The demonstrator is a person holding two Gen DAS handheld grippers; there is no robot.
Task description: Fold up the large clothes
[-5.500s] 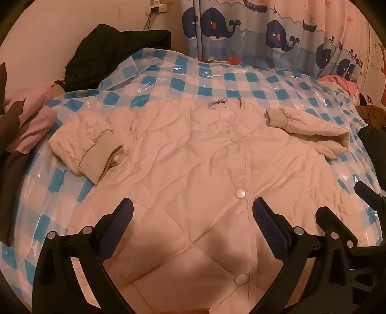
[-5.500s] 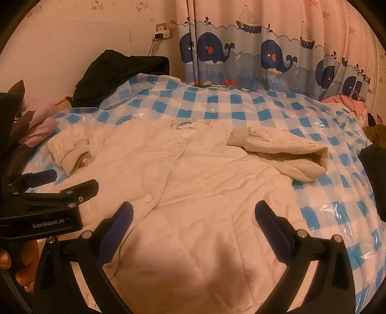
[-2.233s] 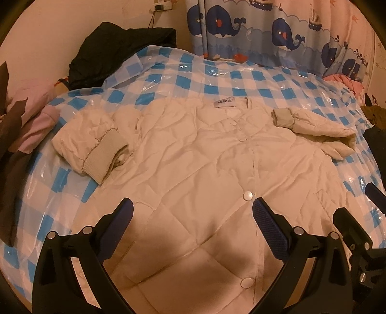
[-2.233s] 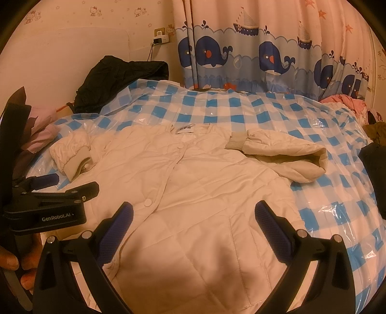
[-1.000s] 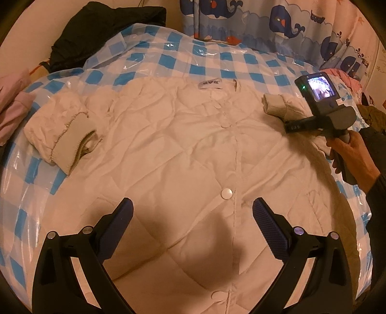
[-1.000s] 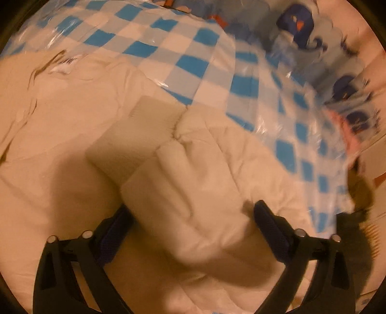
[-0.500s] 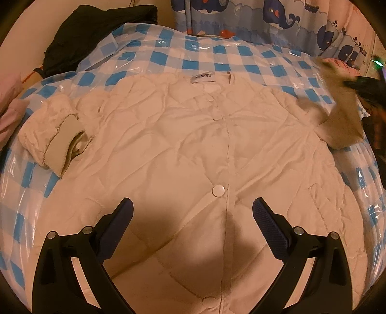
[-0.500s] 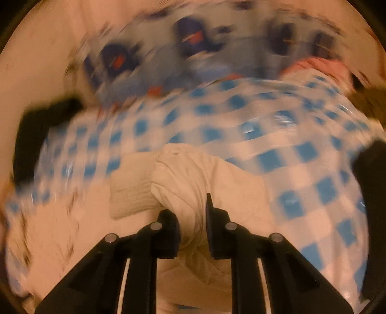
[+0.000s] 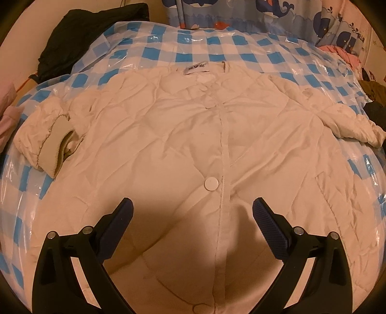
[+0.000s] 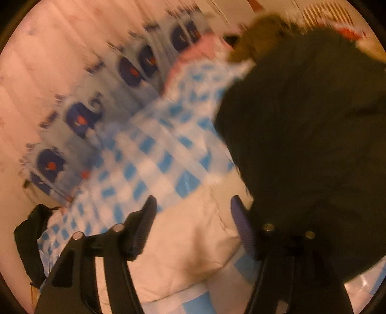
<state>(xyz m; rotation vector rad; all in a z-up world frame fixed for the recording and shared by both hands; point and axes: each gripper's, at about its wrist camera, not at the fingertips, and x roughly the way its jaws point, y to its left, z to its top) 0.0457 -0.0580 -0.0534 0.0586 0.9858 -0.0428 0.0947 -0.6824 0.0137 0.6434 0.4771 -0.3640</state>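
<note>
Cream quilted fabric fills the left wrist view: the jacket (image 9: 183,135) lies face up and buttoned on the bed (image 9: 241,50), collar and label toward the whale-print curtain (image 9: 301,14), spread flat so that its sides can be folded inward evenly. The left gripper (image 9: 193,217) hangs above the lower front with its fingers wide and nothing between them, seemingly placed to watch or pin the hem rather than to grip. One sleeve (image 9: 45,137) sits bunched at the left side of that view, its ribbed cuff turned up, not yet laid straight. The other sleeve (image 9: 347,120) stretches out toward the right edge of the bed, drawn away from the body so the panel beneath lies clear. The right wrist view is heavily blurred; the right gripper (image 10: 193,215) has its fingers opening, with pale jacket fabric (image 10: 190,241) lying below and between them but no pad seen pressing on it, so I judge the sleeve released there. Dark clothing (image 10: 313,145) crowds that side, which could snag the next reach.
</note>
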